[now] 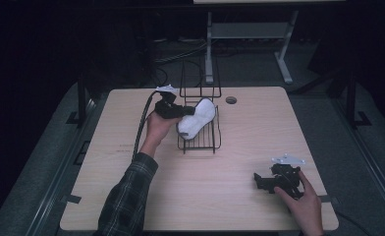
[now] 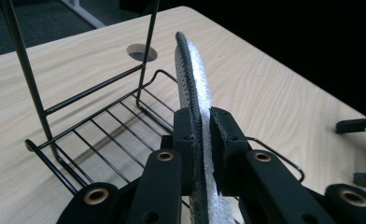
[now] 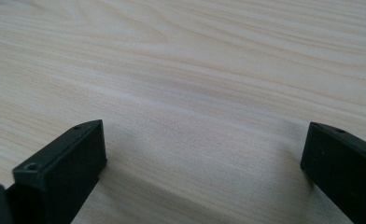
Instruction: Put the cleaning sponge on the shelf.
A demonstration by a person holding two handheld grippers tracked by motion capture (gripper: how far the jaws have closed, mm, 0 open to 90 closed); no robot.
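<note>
Two tongs are in play: the left tongs [image 1: 180, 111] are clamped on a white slipper [image 1: 198, 118], pinching its dark-edged sole on edge, and hold it over the near-left part of the black wire rack [image 1: 200, 142], the toe pointing toward the rack's upright back frame. The right tongs [image 1: 260, 183] rest well apart from the rack, toward the near right corner of the worktop [image 1: 259, 128], their jaws wide apart with nothing between them. To seat the slipper well, I would lower it slowly until the sole lies flat on the rack's wires, keep it inside the raised rim, and loosen the grip only once it bears its own weight. No brand, label or writing can be read on anything.
</note>
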